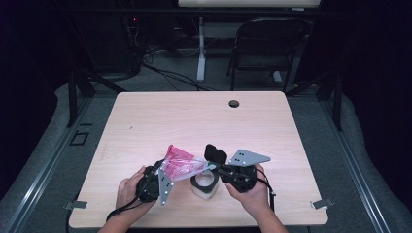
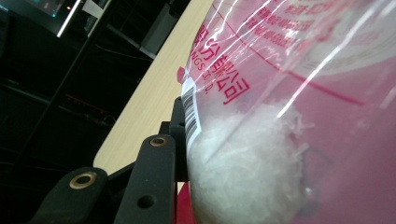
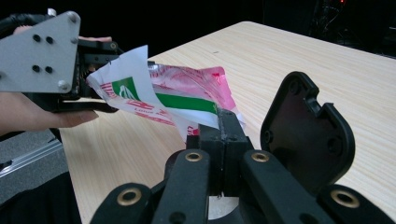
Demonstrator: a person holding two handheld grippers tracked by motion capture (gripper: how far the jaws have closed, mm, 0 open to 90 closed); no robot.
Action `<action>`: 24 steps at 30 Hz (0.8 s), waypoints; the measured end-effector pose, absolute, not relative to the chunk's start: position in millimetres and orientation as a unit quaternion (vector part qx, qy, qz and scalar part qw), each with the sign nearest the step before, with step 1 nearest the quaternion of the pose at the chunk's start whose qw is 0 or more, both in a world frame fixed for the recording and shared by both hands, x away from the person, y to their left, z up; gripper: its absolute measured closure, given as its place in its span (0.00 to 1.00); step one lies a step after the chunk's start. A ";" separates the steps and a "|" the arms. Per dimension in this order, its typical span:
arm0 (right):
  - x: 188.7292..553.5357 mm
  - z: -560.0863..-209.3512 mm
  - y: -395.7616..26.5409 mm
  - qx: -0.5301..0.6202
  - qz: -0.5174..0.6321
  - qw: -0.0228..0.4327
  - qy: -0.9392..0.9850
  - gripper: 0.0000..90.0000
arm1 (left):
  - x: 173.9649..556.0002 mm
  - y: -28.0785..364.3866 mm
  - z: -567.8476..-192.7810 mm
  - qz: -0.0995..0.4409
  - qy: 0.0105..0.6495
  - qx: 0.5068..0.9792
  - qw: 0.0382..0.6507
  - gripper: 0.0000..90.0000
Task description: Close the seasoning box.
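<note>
Evidently both tongs, left (image 1: pixel 163 177) and right (image 1: pixel 214 167), pinch the pink bag (image 1: pixel 180 162) above the counter (image 1: pixel 194 121) at six o'clock, seemingly tearing it open; next, pull apart.

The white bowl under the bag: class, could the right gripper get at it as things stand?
Probably not yet. The right gripper is shut on the bag's corner, so it would have to let go first. The white bowl sits just beneath, with nothing else barring it.
</note>
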State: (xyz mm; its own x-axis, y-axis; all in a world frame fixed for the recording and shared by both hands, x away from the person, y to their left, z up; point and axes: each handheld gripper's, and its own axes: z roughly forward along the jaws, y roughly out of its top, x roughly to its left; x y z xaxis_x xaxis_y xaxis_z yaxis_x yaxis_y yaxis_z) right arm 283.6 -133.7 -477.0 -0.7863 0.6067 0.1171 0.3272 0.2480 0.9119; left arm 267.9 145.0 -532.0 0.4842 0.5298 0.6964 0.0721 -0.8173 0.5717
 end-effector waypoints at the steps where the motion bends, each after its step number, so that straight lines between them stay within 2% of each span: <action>1: 283.6 -476.4 -133.6 0.299 0.535 0.132 0.779 1.00 | 268.1 145.1 -532.3 0.472 0.183 0.828 0.242 0.80; 24: 281.9 -471.7 -128.7 0.290 0.541 0.131 0.779 1.00 | 271.6 147.7 -542.0 0.428 0.206 0.843 0.252 0.81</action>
State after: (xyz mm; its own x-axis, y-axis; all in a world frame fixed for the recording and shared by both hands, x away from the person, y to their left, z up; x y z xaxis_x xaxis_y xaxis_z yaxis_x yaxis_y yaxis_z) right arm 281.9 -128.7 -471.7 -0.7979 0.5928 0.1092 0.3090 0.2468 0.9185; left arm 271.6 147.7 -542.0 0.5495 0.5630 0.6173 0.1316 -0.7879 0.6015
